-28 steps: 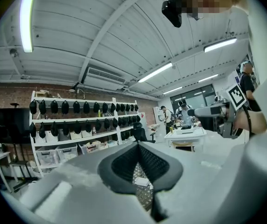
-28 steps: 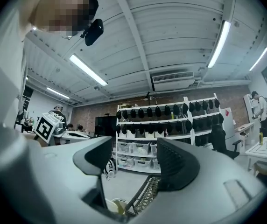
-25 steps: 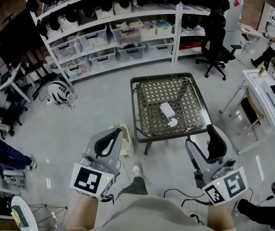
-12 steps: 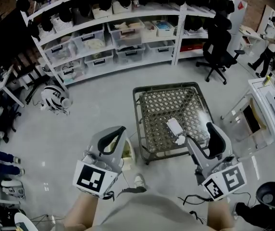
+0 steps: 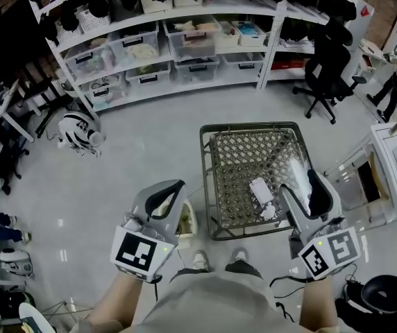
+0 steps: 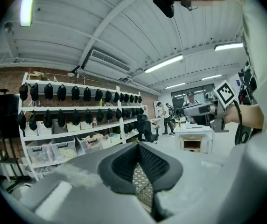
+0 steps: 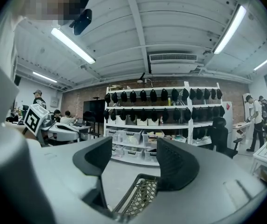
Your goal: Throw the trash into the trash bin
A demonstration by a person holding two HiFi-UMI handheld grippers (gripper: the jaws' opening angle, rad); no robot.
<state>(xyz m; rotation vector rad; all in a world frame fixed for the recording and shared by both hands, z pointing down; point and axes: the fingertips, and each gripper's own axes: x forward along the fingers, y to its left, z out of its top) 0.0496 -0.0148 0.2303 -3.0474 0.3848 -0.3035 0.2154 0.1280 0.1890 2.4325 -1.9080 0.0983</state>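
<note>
Nothing has been picked up yet, so the job looks to be at its very start. The trash lies on the woven top of the low table [image 5: 209, 186] in the lower middle of the head view: a flat white packet [image 5: 260, 189] and, just below it and nearer the person, a small crumpled white wad [image 5: 269, 211], both toward the right side of the tabletop. The trash bin [image 5: 187, 222], a pale container on the floor, stands just beside the table's lower left corner and is partly covered by the left gripper [image 5: 165, 198]. That gripper hovers over the floor at the lower left with its jaw tips pressed together and nothing between them; its own view shows only a bit of the table's weave through the slit below the tips. The right gripper [image 5: 311, 191] hangs at the table's right edge, near the wad but not touching it, with its jaws standing wide apart and empty; its own view shows a table corner low between them. What is left, as I judge it, is everything that counts: reaching down to a piece, closing on it, carrying it left across the table, and dropping it into the bin, then likely the same for the second piece.
</note>
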